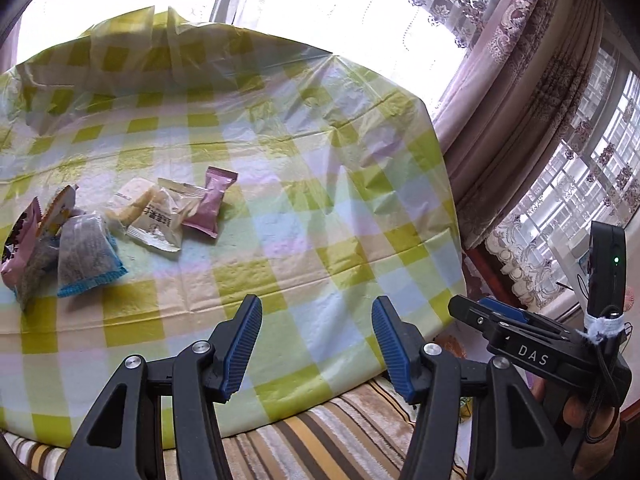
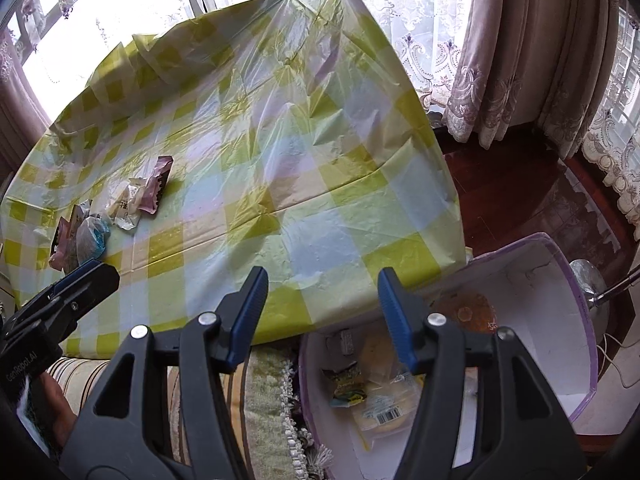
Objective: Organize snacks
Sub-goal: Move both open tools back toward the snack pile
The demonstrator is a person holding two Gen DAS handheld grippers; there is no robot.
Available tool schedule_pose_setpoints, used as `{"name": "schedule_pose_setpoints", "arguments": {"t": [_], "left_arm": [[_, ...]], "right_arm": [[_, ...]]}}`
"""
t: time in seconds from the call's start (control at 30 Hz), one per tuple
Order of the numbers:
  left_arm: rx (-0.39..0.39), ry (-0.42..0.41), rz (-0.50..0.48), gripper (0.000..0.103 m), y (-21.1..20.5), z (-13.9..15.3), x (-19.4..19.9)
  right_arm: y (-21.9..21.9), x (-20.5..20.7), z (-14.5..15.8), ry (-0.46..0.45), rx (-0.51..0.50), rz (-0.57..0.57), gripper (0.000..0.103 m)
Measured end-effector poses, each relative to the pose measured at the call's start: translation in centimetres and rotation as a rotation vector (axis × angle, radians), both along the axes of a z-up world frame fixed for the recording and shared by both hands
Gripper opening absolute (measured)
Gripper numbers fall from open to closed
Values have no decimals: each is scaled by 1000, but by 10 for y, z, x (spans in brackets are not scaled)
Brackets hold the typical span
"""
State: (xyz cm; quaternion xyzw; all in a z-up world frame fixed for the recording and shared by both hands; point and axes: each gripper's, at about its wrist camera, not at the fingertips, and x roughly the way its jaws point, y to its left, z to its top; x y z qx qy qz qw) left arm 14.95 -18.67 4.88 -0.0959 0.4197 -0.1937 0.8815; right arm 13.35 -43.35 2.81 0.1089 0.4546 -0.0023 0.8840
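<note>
Table w/ crinkled yellow-green, white and pale-blue checked plastic cloth (image 1: 304, 216) fills both views. Remaining snacks lie in a loose cluster toward the table's left side:
- pink sealed pouch w/ crimped ends (image 1: 209, 205), rightmost of the group, touching a white printed wrapper (image 1: 160, 222) on its left;
- clear bag of dark contents w/ blue crimped edge (image 1: 86, 258), nearer the left rim;
- orange-and-white packet (image 1: 60, 208) and pink-and-dark packet (image 1: 20, 240) – crowded together at the far left, partly cut off by the frame.

Left gripper (image 1: 316, 350): black arms, blue ribbed pads, jaws apart, nothing between them – released. It hangs over the table's near edge, well apart from the cluster.

Right gripper (image 2: 322, 316): same build, jaws apart, empty – released. It hangs over the table's near right corner, above a white open box w/ lilac rim (image 2: 576, 280) standing beside and below the table. Inside the box: a yellow snack in clear wrap w/ barcode label (image 2: 380, 404), a small yellow-green packet (image 2: 346, 384), a grey packet (image 2: 345, 342). Others there too blurred to tell.

Striped cushion (image 1: 320, 436) runs along the table's near side. Lilac embroidered curtains (image 1: 532, 92) at the windows behind.
</note>
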Motion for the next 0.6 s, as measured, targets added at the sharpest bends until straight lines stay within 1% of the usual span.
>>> {"name": "schedule_pose_setpoints", "arguments": {"t": [0.2, 0.37, 0.47, 0.6], "left_arm": [[-26, -28, 140, 58, 57, 1, 5], [0, -71, 269, 58, 106, 3, 6], [19, -86, 327, 58, 132, 3, 8], [34, -87, 384, 58, 165, -1, 13]], "right_arm": [[31, 13, 3, -10, 6, 57, 65], [54, 25, 3, -15, 10, 92, 67], [67, 33, 1, -15, 15, 106, 67], [82, 44, -2, -19, 20, 106, 67]]}}
